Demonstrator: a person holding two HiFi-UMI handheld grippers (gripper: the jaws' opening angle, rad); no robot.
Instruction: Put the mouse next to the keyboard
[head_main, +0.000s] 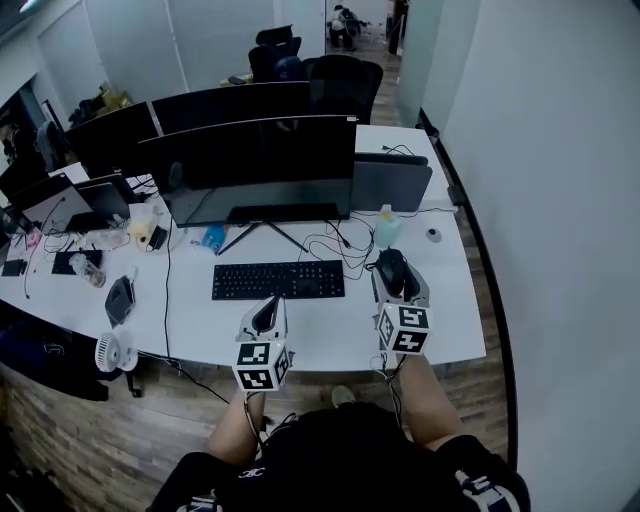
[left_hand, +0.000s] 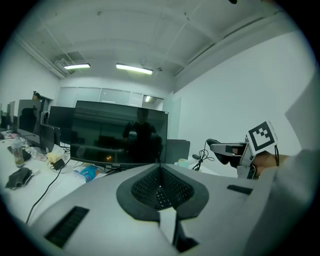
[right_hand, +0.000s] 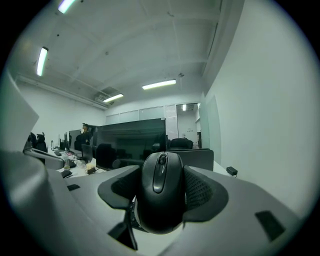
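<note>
Clamping mouse between pads, right gripper just right of keyboard; left gripper closed, empty.

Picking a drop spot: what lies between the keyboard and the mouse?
In the head view, loose black cables cross the white desk between the keyboard and the mouse clamped in the right gripper.
</note>
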